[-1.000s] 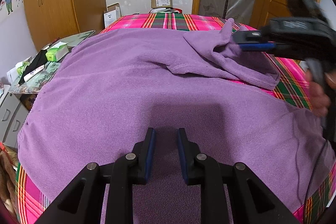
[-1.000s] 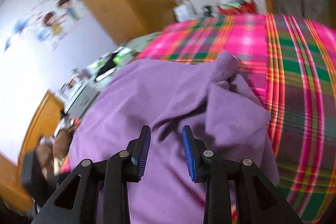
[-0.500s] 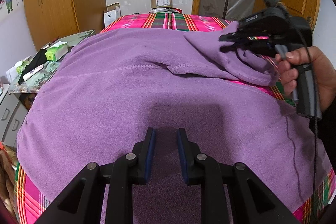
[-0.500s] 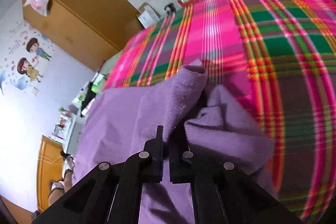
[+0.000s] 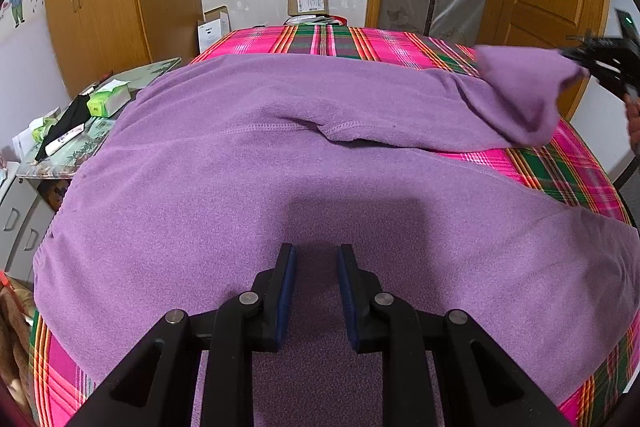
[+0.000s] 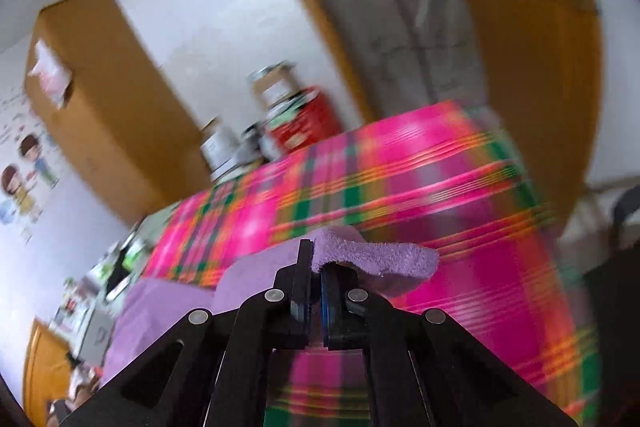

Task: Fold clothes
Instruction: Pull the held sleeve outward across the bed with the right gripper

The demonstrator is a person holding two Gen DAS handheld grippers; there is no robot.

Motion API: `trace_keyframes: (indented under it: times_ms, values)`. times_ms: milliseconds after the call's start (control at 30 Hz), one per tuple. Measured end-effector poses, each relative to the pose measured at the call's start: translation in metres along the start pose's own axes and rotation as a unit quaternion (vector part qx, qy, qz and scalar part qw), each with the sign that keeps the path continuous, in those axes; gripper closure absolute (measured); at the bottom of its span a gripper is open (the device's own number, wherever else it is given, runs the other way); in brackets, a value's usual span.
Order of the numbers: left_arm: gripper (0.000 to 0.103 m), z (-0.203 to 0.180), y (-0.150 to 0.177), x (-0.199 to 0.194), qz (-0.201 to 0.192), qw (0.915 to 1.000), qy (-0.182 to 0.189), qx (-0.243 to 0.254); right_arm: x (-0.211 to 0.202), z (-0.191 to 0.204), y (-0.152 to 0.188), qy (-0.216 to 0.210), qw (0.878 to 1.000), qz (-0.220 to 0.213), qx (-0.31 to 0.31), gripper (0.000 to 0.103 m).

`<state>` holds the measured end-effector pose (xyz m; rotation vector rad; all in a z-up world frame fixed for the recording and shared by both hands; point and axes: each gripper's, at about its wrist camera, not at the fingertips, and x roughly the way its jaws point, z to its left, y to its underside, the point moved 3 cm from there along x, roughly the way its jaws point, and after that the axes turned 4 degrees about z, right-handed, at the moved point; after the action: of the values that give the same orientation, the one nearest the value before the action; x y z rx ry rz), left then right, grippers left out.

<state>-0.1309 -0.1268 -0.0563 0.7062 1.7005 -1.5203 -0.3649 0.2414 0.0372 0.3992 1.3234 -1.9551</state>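
Plaid bedspread (image 5: 568,171) covers the bed. Purple garment (image 5: 248,187) lies spread across it, sleeve (image 5: 520,95) lifted off the bed at far right. Right gripper (image 6: 316,275) is clamped on the sleeve's end. Left gripper (image 5: 316,291) hovers over the garment's near part, jaws parted, holding nothing.
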Motion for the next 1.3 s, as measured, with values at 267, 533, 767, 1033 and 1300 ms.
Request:
trace_keyframes:
  times_ms: [267, 533, 767, 1033, 1300]
  values:
    - [0.081, -0.003, 0.002, 0.000, 0.000, 1.0000, -0.006, 0.004, -0.045, -0.091, -0.005, 0.111, 0.993, -0.030, 0.004, 0.100]
    - [0.081, -0.003, 0.002, -0.001, 0.000, 0.9999, -0.009, 0.006, -0.027, -0.139, 0.014, 0.114, 0.992, 0.002, 0.048, 0.098]
    - [0.081, -0.003, 0.001, 0.000, 0.000, 0.9999, -0.010, 0.007, -0.024, -0.164, 0.038, 0.049, 0.990, 0.035, 0.131, 0.090]
    - [0.081, -0.002, 0.002, 0.000, 0.000, 0.9999, -0.012, 0.008, -0.002, -0.197, 0.042, -0.061, 0.961, 0.034, 0.269, 0.070]
    - [0.081, -0.002, 0.003, -0.002, -0.001, 0.9999, -0.013, 0.010, -0.028, -0.147, -0.011, -0.093, 0.985, -0.046, 0.136, 0.096]
